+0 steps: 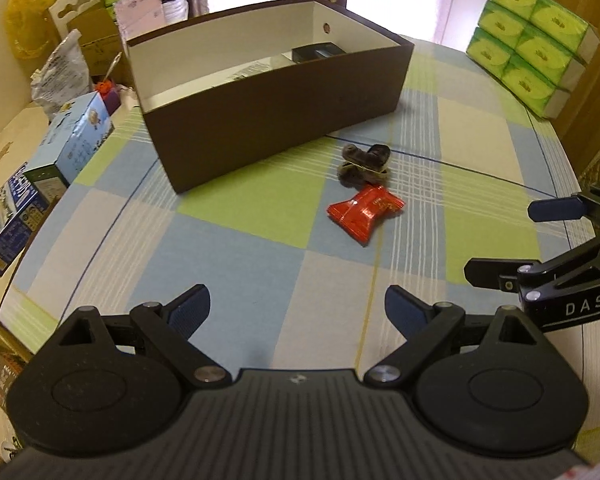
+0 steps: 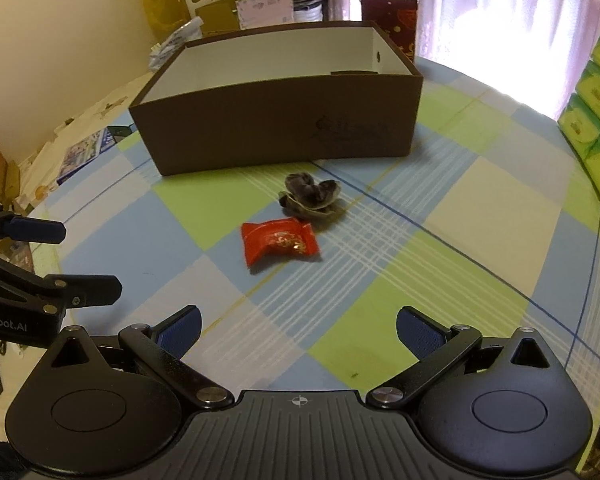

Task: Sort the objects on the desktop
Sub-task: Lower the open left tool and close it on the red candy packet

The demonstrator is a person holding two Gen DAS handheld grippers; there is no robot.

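A red snack packet [image 1: 365, 212] [image 2: 279, 240] lies flat on the checked tablecloth. Just beyond it sits a dark fuzzy scrunchie [image 1: 365, 164] [image 2: 312, 196]. Behind both stands a brown open box [image 1: 276, 120] [image 2: 276, 128] with a white inside; a dark item [image 1: 315, 53] rests in it. My left gripper [image 1: 298, 312] hovers open over the near cloth, empty. My right gripper [image 2: 298, 328] is also open and empty, short of the packet. Each gripper shows at the edge of the other's view: the right one [image 1: 512, 240], the left one [image 2: 88, 258].
Stacked green tissue packs [image 1: 532, 40] [image 2: 596, 120] stand at the right edge of the table. Blue cartons [image 1: 76, 140] and flat boxes [image 1: 12, 216] lie along the left edge. Bags and cardboard clutter [image 2: 216, 4] sit behind the box near the curtains.
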